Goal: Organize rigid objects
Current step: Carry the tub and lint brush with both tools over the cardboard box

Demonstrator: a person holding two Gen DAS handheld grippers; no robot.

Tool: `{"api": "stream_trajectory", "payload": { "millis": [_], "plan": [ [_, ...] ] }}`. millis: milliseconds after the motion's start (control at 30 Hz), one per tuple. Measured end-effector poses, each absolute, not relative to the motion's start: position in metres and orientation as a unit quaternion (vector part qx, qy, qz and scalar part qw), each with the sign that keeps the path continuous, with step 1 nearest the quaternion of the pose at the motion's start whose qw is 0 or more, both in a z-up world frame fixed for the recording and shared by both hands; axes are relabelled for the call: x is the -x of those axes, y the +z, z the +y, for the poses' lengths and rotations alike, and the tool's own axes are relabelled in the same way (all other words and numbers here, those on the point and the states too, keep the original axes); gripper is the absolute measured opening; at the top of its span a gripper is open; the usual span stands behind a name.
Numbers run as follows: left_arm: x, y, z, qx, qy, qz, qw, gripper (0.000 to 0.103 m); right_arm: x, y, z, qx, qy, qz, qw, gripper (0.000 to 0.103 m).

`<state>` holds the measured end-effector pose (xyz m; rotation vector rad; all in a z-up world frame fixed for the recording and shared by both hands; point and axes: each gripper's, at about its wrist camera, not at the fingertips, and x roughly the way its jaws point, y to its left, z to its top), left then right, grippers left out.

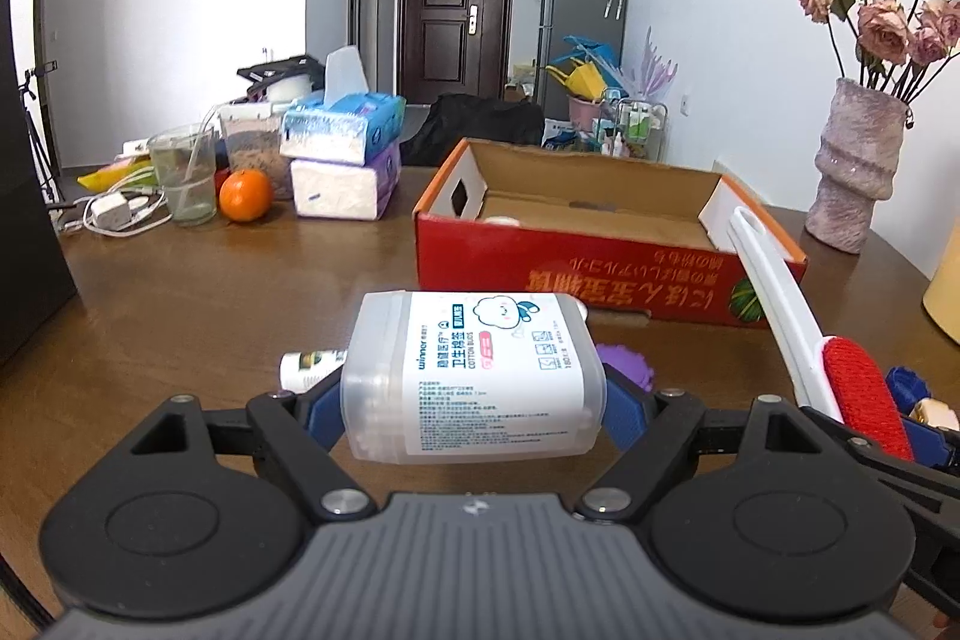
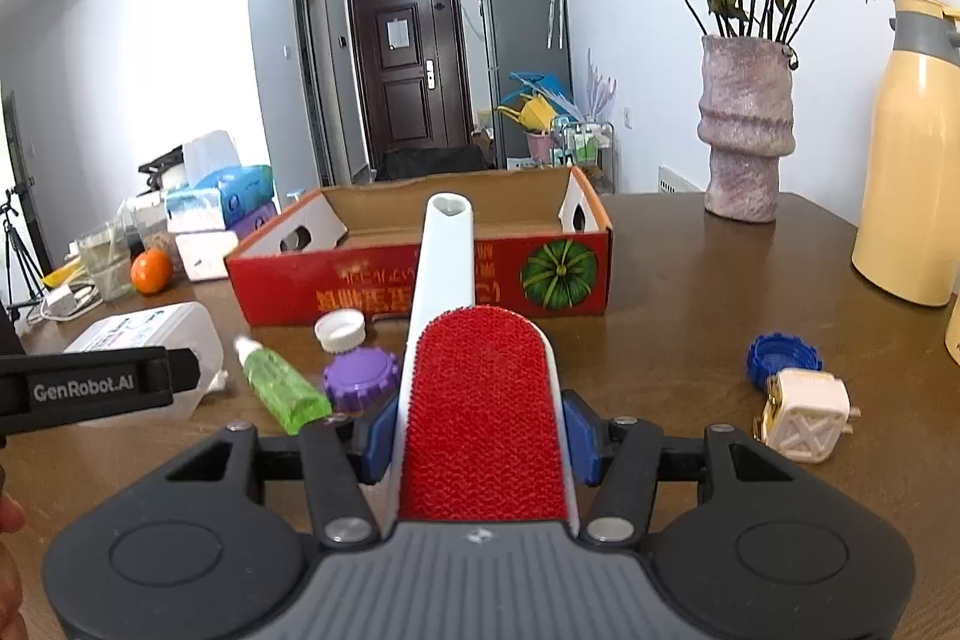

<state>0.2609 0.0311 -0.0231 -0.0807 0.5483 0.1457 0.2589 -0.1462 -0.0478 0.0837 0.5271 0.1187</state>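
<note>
Cotton-bud box [image 1: 474, 376] sits clamped in the left gripper [image 1: 474, 412] and the lint brush [image 2: 480, 400] in the right gripper [image 2: 480, 436], both short of the red carton [image 2: 420, 280], which looks almost empty, while caps [image 2: 360, 379] and a plug [image 2: 804, 421] wait on the table [image 2: 690, 292].

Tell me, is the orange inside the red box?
No, the orange sits on the table beside a glass, well to the left of the red box.
</note>
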Motion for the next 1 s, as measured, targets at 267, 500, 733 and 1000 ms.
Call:
{"api": "stream_trajectory", "payload": {
  "millis": [267,500,733,1000],
  "plan": [
    [-0.278,-0.004,0.022,0.040,0.065,0.254,0.964,0.083,-0.275,-0.033,-0.147,-0.046,0.060,0.238,0.968,0.055],
    [-0.298,0.004,0.018,0.043,0.060,0.248,0.966,0.083,-0.294,-0.024,-0.147,-0.051,0.055,0.225,0.972,0.055],
    [-0.321,0.005,0.018,0.049,0.062,0.248,0.966,0.083,-0.315,-0.019,-0.150,-0.056,0.046,0.212,0.975,0.055],
    [-0.347,0.004,0.021,0.060,0.064,0.249,0.965,0.083,-0.344,-0.016,-0.148,-0.057,0.050,0.204,0.976,0.055]
  ]
}}
